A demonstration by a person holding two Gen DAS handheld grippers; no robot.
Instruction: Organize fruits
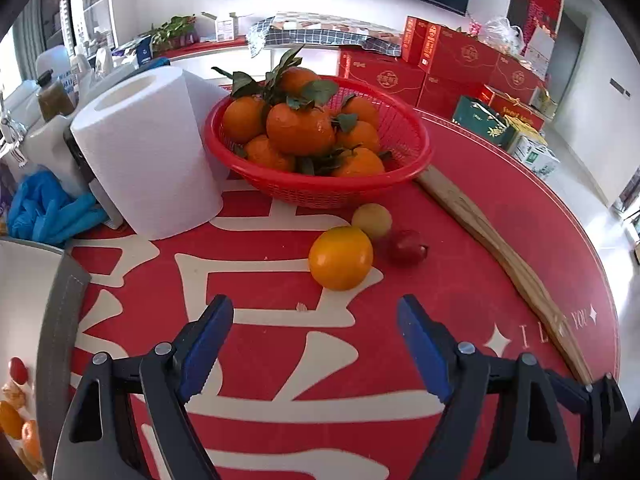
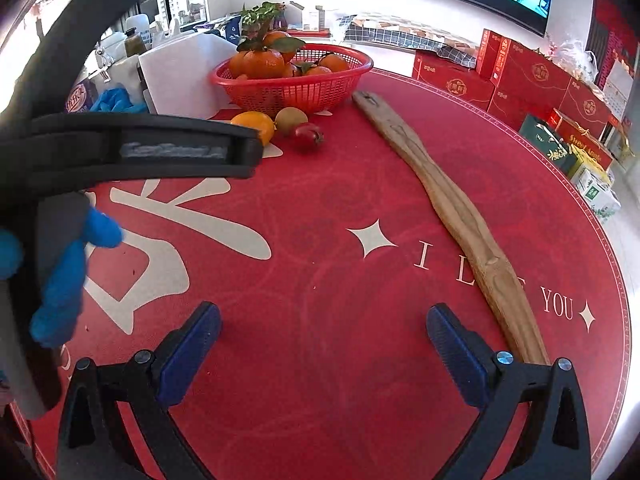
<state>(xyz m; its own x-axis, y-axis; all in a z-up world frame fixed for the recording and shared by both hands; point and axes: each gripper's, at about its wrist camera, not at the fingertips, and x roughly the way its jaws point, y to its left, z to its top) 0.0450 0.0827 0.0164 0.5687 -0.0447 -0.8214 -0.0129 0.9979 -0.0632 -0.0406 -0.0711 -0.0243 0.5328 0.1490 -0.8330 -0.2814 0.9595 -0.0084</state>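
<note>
A loose orange (image 1: 340, 258), a greenish kiwi (image 1: 372, 221) and a small red fruit (image 1: 407, 246) lie together on the red round table, just in front of a red basket (image 1: 412, 148) piled with leafy tangerines (image 1: 300, 128). My left gripper (image 1: 316, 344) is open and empty, a little short of the orange. The right wrist view shows the same orange (image 2: 256, 125), kiwi (image 2: 291, 119), red fruit (image 2: 307, 135) and basket (image 2: 296, 88) far ahead. My right gripper (image 2: 323, 340) is open and empty over bare tabletop.
A white paper roll (image 1: 148, 152) stands left of the basket, with blue gloves (image 1: 48, 208) beside it. A long wooden stick (image 2: 452, 216) lies across the table's right side. A grey-edged tray (image 1: 56, 320) with small fruits is at the left. Red boxes (image 1: 460, 64) stand beyond the table.
</note>
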